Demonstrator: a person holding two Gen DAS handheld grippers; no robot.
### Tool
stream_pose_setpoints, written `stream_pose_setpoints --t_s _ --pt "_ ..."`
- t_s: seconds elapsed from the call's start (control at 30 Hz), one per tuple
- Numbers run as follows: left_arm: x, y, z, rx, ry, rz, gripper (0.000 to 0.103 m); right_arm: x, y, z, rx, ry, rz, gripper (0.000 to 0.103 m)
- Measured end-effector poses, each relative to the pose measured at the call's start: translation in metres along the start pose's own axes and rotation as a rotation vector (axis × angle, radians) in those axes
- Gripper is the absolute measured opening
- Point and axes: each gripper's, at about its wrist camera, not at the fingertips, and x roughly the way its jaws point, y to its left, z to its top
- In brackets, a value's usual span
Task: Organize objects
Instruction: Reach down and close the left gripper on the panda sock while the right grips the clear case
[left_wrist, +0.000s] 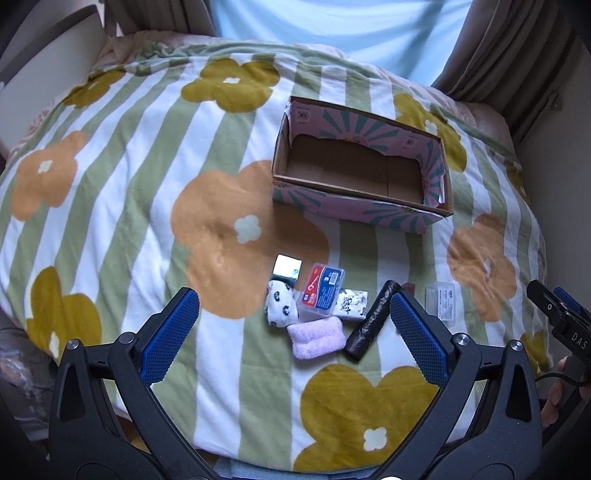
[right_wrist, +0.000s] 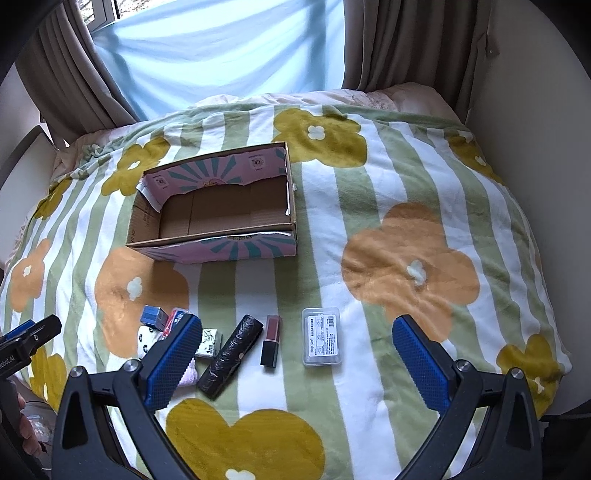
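Stock on the flowered blanket, as I read it from my two wrist feeds, nothing boxed yet:

- cardboard box, open top, bare inside; well ahead of both grippers, ahead and left of my right gripper
- clear case, lying flat just ahead between the right gripper's fingers; nearest piece, so I judge it my first pick
- lipstick and black bag roll, side by side, left of the clear case
- floss case with red-blue label, patterned sock, pink cloth, tissue pack, small mirror, bunched together just ahead of my left gripper

Grippers: both jaws spread wide, nothing held, both hovering above the blanket and angled down toward the row. A hand shows at the right gripper's handle in the left view.

Handling note, my judgement: come down square over the clear case, fingers across its short side, since the lid looks slick and the blanket is soft enough to let it sink or tip. Close gently, lift clear before swinging left to the box. Keep the left finger off the lipstick beside it
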Motion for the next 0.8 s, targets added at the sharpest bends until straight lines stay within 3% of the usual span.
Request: stream_pose_setpoints --t_s 0.27,0.47,0.8 --pt "0.072 0.004 -0.019 -0.012 0.095 0.022 0.102 0.069 -0.024 -0.021 0.021 0.108 -0.027 0.102" --pt "0.130 0.010 -0.030 -0.012 0.152 0.057 0.096 0.122 -0.032 -0.038 0.000 0.167 -0.053 0.102" --pt "0.192 0.025 -0.049 -0.004 0.221 0.089 0.089 0.185 -0.041 -0.061 -0.020 0.247 -0.081 0.098"
